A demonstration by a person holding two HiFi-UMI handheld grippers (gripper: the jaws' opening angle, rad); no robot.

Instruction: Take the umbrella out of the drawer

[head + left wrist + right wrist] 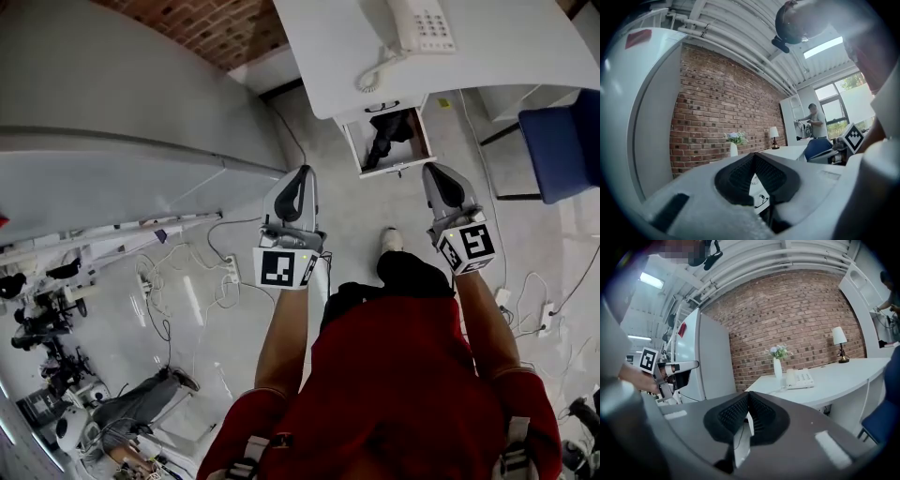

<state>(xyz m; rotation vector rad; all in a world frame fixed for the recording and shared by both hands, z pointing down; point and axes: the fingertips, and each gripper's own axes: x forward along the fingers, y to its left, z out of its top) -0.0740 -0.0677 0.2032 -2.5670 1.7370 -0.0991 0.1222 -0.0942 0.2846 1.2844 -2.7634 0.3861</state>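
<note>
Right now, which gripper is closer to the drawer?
Right. The right gripper is beside the drawer, at its front corner; the left gripper is farther to its left.

An office: a telephone (422,23) sits on the white desk (506,58), a blue chair (561,141) beside it, a brick wall (216,28) behind it.

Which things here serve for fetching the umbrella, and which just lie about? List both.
For the job: umbrella, drawer, left gripper, right gripper.
Lying about: telephone, chair, vase, lamp, cables.
</note>
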